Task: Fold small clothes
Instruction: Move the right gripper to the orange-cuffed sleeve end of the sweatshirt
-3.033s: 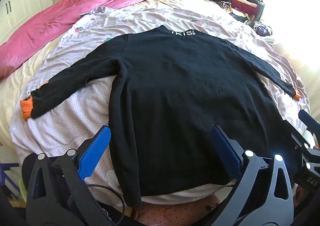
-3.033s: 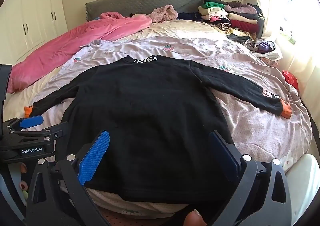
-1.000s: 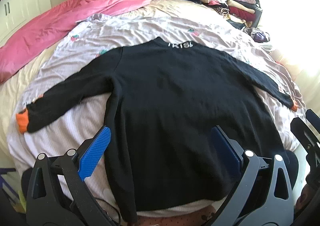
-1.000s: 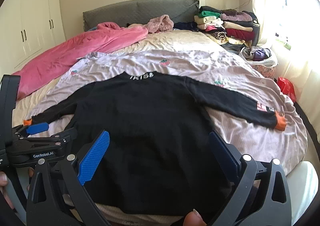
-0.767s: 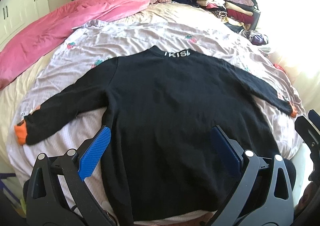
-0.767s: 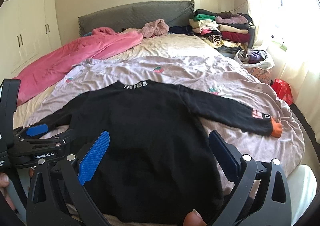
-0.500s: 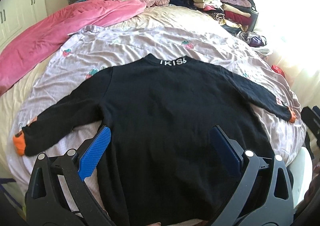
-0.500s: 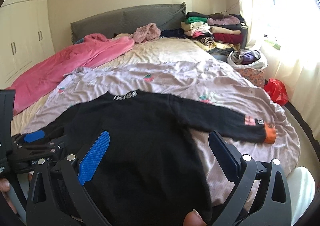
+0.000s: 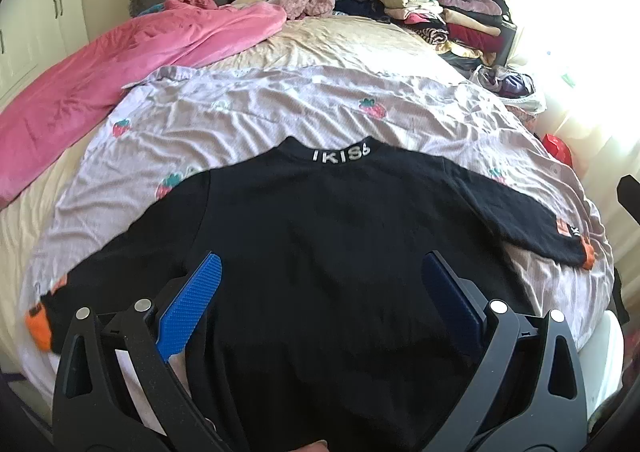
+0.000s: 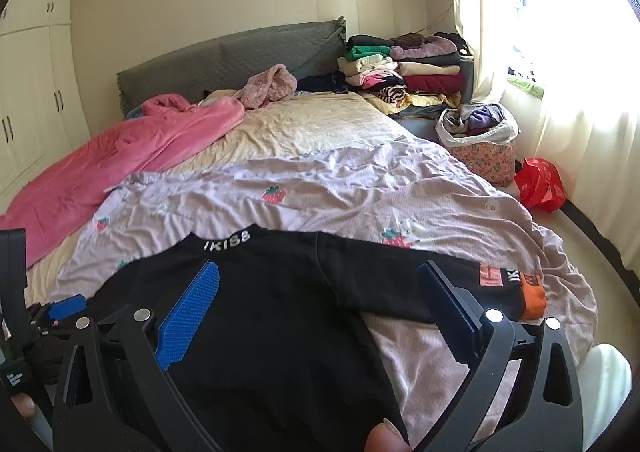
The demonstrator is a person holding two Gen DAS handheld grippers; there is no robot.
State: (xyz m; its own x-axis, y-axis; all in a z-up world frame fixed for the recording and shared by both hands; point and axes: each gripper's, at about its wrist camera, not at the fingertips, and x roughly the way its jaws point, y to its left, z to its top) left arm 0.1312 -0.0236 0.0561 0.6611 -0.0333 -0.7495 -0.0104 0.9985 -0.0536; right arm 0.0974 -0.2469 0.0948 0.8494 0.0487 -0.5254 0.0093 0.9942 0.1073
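Observation:
A black long-sleeved top [image 9: 332, 252] lies spread flat, back up, on a lilac strawberry-print sheet [image 9: 256, 108], sleeves out to both sides with orange cuffs [image 9: 38, 326]. White letters mark its collar [image 9: 341, 153]. My left gripper [image 9: 320, 284] is open and empty above the top's lower body. My right gripper [image 10: 318, 292] is open and empty above the top's [image 10: 260, 312] right side, near the right sleeve [image 10: 440, 288]. The left gripper also shows at the left edge of the right wrist view [image 10: 64, 308].
A pink blanket [image 9: 120, 52] lies along the bed's left side. Stacks of folded clothes [image 10: 404, 68] sit at the far right by the grey headboard [image 10: 240, 56]. A basket of clothes [image 10: 476, 140] and a red bag [image 10: 540, 184] stand beside the bed.
Both grippers have risen and drawn back from the top's hem, with the views tilting up toward the headboard. The top has not moved. Both grippers stay open.

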